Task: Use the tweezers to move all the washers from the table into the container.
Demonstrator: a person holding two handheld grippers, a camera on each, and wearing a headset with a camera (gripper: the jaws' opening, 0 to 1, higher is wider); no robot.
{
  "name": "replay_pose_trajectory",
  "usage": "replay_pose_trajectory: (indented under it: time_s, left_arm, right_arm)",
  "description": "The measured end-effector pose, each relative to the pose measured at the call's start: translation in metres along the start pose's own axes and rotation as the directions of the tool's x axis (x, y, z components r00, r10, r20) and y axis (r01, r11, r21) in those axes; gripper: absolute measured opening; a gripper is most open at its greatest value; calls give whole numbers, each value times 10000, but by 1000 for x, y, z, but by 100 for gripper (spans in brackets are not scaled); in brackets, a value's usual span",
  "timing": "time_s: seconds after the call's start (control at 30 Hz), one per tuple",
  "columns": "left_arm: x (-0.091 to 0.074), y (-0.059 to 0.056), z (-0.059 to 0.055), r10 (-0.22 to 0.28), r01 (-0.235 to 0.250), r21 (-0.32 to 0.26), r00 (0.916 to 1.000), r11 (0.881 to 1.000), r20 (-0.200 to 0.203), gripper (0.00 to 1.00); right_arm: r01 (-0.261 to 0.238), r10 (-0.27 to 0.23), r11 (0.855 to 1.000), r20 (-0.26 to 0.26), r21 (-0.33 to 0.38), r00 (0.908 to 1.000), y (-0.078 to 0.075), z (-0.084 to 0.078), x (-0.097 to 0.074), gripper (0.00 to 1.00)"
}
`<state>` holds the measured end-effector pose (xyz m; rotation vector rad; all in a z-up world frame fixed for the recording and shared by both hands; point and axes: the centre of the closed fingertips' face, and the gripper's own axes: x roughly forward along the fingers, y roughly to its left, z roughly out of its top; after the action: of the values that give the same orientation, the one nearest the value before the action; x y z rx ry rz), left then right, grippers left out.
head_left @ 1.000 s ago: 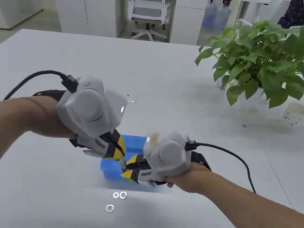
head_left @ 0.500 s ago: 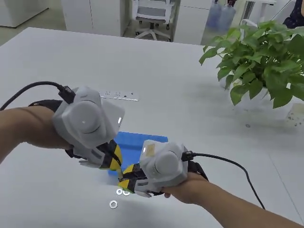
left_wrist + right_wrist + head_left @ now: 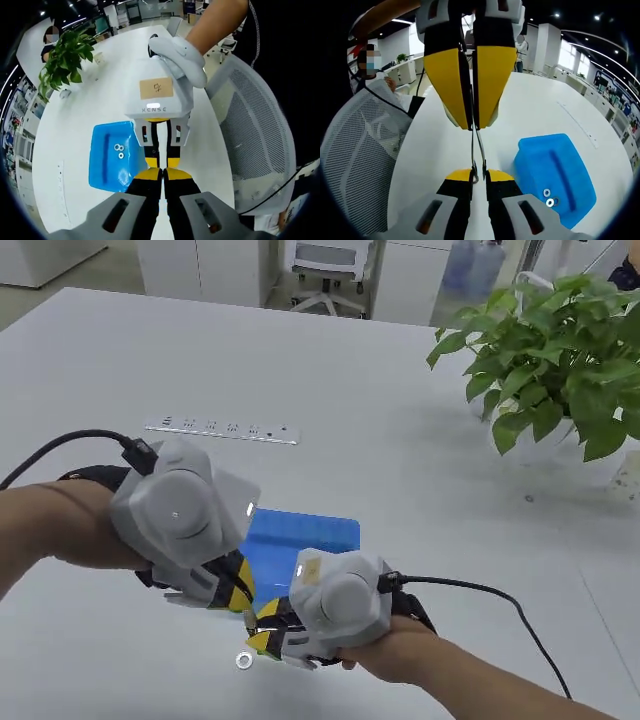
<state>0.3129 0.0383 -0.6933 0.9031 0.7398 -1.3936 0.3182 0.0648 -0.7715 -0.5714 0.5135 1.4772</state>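
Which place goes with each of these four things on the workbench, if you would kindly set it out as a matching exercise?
1 plant; 2 power strip; 3 two washers; 4 tweezers.
a in the blue container; b spanning from the left gripper to the right gripper; c on the table's far right; d flat beyond the container.
Pairs: 1-c; 2-d; 3-a; 4-b.

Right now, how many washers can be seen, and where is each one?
3. Two washers lie inside the blue container. One lies on the table, at the near side of the head view. More may be hidden.
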Motion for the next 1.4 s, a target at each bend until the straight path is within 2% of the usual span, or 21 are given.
replay_pose_trajectory:
  time_s: [0.23,0.93,1.4]
  left_arm:
    - [7,-8,-5,-100,100,-159,9999,9998,-6,5]
    - [17,-17,-23,-307,299,-480,9994,9984,-158,5]
    - [18,-13,-23,-249,246,-598,9997,9979,-31,5]
  right_arm:
    - [-220,219,9997,-149,-70,9997,8,-6,7,11]
    - [-604,607,9981,-378,80,9974,19,-15,24,12]
    - [-618,627,9975,-276,332,9977,19,-16,25,9]
